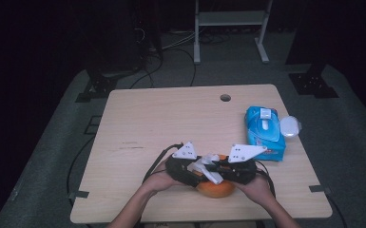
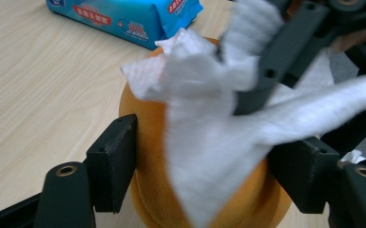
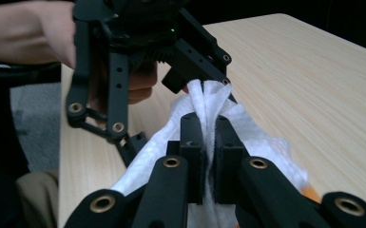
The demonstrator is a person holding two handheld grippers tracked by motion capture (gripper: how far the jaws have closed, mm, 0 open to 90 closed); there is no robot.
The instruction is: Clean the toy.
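A round orange object (image 1: 215,190) sits near the table's front edge. My left gripper (image 1: 190,170) is shut on it, its black pads (image 2: 111,161) pressed against the two sides of the orange object (image 2: 147,142). A white wipe (image 2: 209,123) is draped over the top. My right gripper (image 3: 210,128) is shut on a pinched fold of the wipe (image 3: 209,97), just above the orange object. In the high view the two grippers meet over the wipe (image 1: 209,166), with my right gripper (image 1: 226,168) coming in from the right. A hand holds each gripper.
A blue pack of wet wipes (image 1: 264,133) lies at the table's right, with a small white round thing (image 1: 290,126) beside it at the edge. A cable hole (image 1: 225,98) is near the far edge of the wooden table (image 1: 161,123). White stand legs rise behind.
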